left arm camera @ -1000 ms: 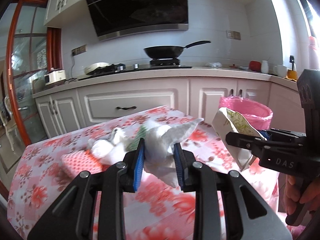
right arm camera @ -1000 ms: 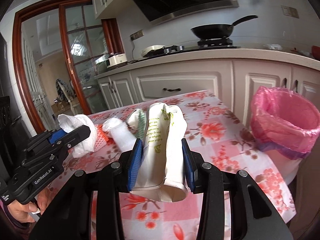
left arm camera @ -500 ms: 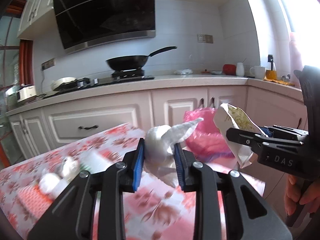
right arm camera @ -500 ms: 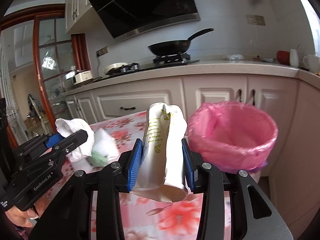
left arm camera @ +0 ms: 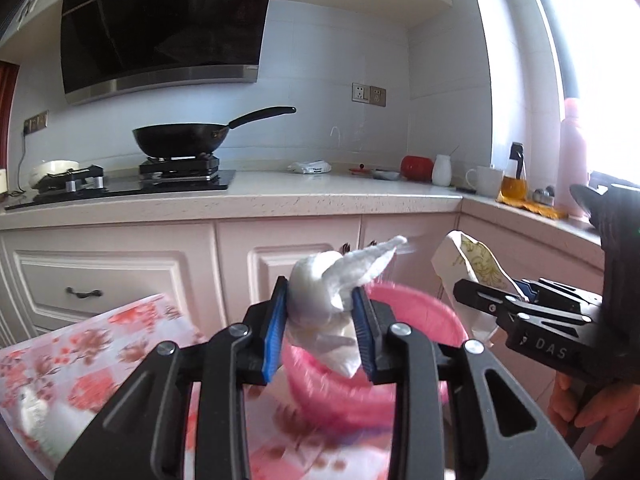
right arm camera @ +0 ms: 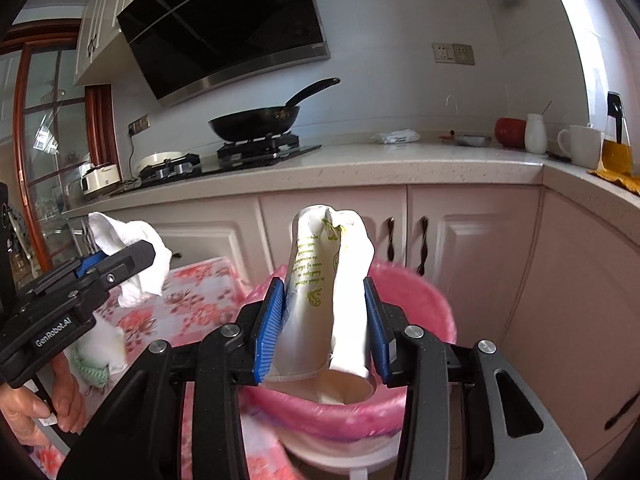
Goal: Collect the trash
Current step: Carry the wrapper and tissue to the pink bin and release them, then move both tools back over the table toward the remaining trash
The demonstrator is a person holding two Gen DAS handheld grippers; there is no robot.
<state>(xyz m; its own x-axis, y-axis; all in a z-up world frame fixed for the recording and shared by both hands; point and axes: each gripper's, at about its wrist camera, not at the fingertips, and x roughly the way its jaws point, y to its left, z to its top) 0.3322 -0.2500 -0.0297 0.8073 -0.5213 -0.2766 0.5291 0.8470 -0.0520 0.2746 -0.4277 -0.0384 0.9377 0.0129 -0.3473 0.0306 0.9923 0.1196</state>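
Tissue (left arm camera: 320,300) between my opening left fingers (left arm camera: 276,332), crushed cup (right arm camera: 328,292) gripped in my right (right arm camera: 272,328), both above the pink bin (right arm camera: 420,312); next, release.

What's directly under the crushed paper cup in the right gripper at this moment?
The pink-lined trash bin sits beneath the crushed paper cup, its open mouth below the cup's base. The cup and the right gripper cover most of the bin's inside, so its contents cannot be seen.

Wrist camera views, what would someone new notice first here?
Probably the pink-lined bin filling the foreground. Over it, the right hand-held gripper clamps a crushed paper cup; the left hand-held gripper, jaws opening, has a white tissue wad between them. Behind, a black wok on the stove.
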